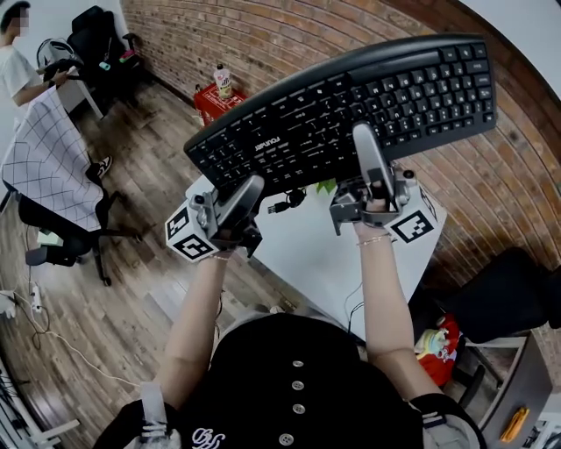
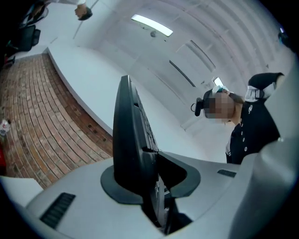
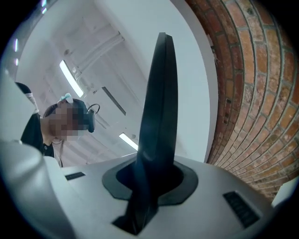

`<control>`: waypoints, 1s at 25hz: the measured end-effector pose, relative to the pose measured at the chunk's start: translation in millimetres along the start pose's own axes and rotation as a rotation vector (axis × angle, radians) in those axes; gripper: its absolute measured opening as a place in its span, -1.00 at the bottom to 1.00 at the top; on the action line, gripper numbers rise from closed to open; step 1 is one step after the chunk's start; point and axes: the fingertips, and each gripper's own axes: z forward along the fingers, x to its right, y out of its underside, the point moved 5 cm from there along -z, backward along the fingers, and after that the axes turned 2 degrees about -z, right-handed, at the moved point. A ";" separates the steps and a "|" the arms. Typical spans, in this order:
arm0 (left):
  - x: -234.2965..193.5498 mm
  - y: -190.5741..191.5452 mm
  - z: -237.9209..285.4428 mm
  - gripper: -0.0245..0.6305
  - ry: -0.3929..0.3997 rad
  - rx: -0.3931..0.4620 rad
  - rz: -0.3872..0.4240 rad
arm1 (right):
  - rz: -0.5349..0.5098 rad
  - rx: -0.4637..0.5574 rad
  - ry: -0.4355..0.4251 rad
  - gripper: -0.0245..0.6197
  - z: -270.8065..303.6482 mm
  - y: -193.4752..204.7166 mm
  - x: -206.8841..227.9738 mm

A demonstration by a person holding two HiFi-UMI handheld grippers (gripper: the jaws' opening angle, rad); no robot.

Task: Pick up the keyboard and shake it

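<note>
A black keyboard (image 1: pixel 351 110) is held up in the air above the white table (image 1: pixel 307 245), tilted with its keys facing me and its right end higher. My left gripper (image 1: pixel 235 203) is shut on the keyboard's lower left edge. My right gripper (image 1: pixel 370 162) is shut on its lower edge further right. In the left gripper view the keyboard (image 2: pixel 133 144) stands edge-on between the jaws. In the right gripper view the keyboard (image 3: pixel 156 130) rises edge-on as a thin dark blade against the ceiling.
A brick wall (image 1: pixel 289 26) runs behind the table. A red crate with a bottle (image 1: pixel 223 81) stands by the wall. Office chairs (image 1: pixel 61 237) and a person (image 1: pixel 17 61) are at the left on the wooden floor. A cable (image 1: pixel 285 203) hangs under the keyboard.
</note>
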 end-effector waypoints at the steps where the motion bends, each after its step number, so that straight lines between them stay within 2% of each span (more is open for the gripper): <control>1: 3.4 -2.7 0.6 -0.58 -0.016 -0.008 0.025 | 0.018 0.011 -0.008 -0.66 -0.9 0.5 2.4; 11: 31.4 -20.1 1.8 -0.58 -0.180 -0.084 0.243 | 0.221 0.076 -0.082 -0.65 -4.2 16.9 27.9; 17: 43.2 -28.3 4.5 -0.58 -0.255 -0.149 0.322 | 0.316 0.129 -0.111 -0.64 -5.5 27.9 37.3; 25: 50.0 -49.8 7.0 -0.58 -0.315 -0.240 0.405 | 0.442 0.212 -0.147 -0.64 3.2 47.0 46.2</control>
